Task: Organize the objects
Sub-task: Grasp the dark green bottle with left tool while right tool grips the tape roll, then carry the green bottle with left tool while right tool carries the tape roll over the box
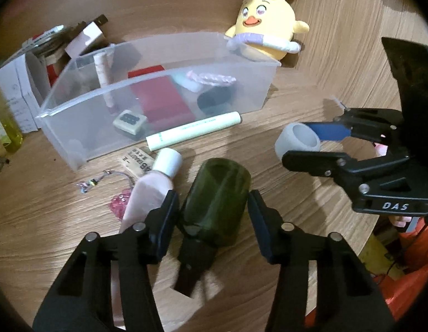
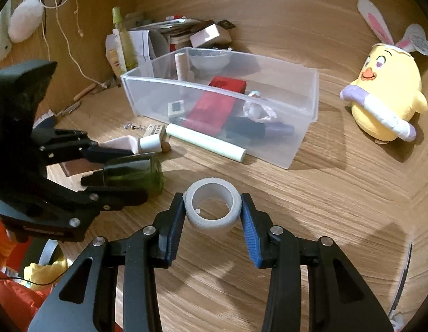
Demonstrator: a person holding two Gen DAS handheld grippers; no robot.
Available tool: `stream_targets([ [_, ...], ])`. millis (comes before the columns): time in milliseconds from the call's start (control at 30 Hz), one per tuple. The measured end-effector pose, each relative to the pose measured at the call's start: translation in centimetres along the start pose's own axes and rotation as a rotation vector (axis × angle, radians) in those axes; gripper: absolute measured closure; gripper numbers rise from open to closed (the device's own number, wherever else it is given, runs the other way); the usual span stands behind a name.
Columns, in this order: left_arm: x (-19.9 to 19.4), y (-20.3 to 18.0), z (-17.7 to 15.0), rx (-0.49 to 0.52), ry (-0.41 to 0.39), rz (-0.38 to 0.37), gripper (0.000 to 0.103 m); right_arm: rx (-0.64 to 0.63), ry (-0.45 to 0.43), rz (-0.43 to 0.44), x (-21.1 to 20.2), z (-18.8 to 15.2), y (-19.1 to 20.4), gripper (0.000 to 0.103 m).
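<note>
Your left gripper (image 1: 214, 204) straddles the green bottle (image 1: 216, 196); the fingers sit at its sides, but you cannot tell whether they are gripping yet. Your right gripper (image 2: 212, 207) pinches the white tape roll (image 2: 211, 207), fingers closed against both sides. Both items are outside the bin (image 1: 158, 83). The bin already holds a red box, a small timer and a few others. Left on the table (image 2: 324, 193): pale tube (image 1: 194, 134), pink bottle (image 1: 153, 191), keychain, tag. By my reading, roughly half done.
</note>
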State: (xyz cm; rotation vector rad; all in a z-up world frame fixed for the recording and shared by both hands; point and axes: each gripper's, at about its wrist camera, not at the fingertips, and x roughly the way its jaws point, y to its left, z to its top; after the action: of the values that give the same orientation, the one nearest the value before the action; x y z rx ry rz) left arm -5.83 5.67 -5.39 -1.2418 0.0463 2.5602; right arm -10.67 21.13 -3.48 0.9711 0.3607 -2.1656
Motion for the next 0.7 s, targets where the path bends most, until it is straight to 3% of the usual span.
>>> stream_targets([
  [133,0.5,-0.1,0.0,-0.009,0.014,0.005,0.061,0.013,-0.007,0.004,-0.2,-0.1,-0.3,0.067],
  [700,-5.4,2.4,2.0,-0.113,-0.184,0.024,0.062,0.04,-0.082,0.009,-1.4,1.7,-0.3,0.067],
])
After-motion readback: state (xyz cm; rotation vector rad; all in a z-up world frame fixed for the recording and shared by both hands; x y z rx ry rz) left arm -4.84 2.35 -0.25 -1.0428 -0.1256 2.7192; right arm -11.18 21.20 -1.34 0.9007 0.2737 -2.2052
